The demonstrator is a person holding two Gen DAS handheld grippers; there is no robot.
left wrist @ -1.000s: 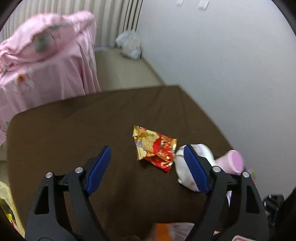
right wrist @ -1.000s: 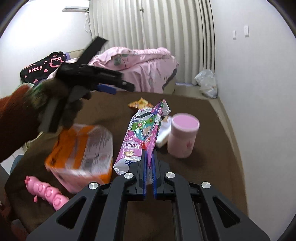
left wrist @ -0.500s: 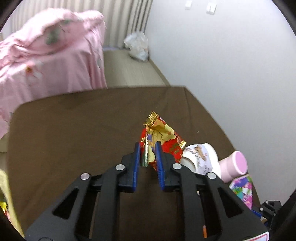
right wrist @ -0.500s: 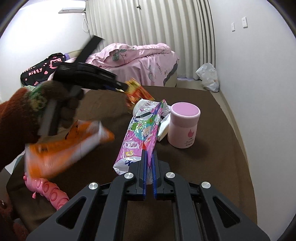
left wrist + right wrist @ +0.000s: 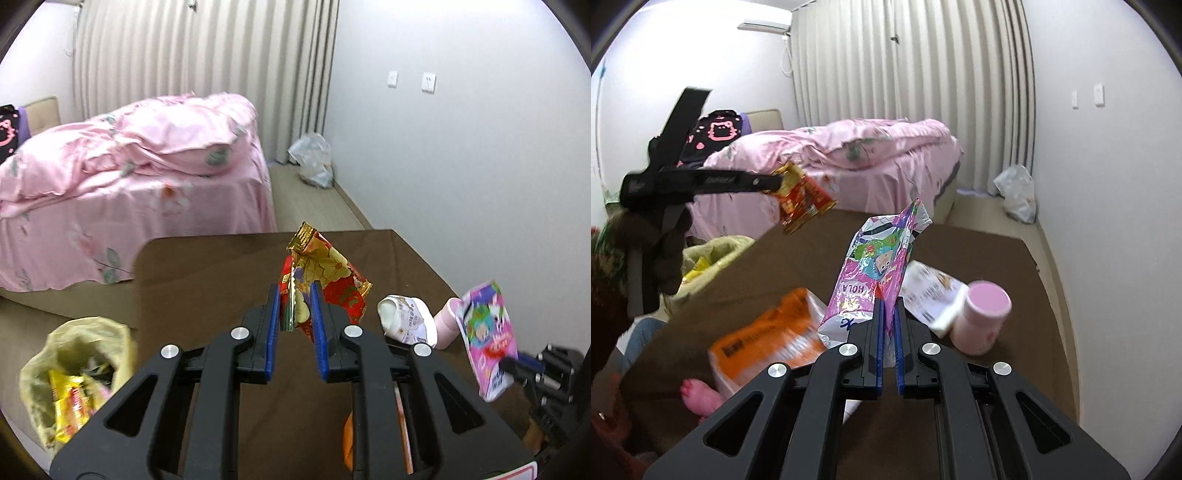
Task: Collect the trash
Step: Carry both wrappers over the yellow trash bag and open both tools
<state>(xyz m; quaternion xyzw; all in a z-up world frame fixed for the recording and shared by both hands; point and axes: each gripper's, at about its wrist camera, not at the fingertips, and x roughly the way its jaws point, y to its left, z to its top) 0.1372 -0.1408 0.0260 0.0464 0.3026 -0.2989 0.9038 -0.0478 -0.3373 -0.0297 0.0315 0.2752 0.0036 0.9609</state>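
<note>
Above the brown table [image 5: 207,266], the left gripper [image 5: 294,306] is clamped on a red-gold wrapper [image 5: 332,273], held clear of the surface. Right gripper [image 5: 888,317] is closed on a pink snack bag [image 5: 875,258]; a yellow trash bag [image 5: 74,354] sits beside the table's left edge

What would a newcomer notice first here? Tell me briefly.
Each gripper holds a wrapper above the brown table: the left gripper pinches a red and gold snack wrapper, the right gripper a pink cartoon packet. Behind stands a bed with pink bedding; left of the table a yellow-green trash bag gapes open.
</note>
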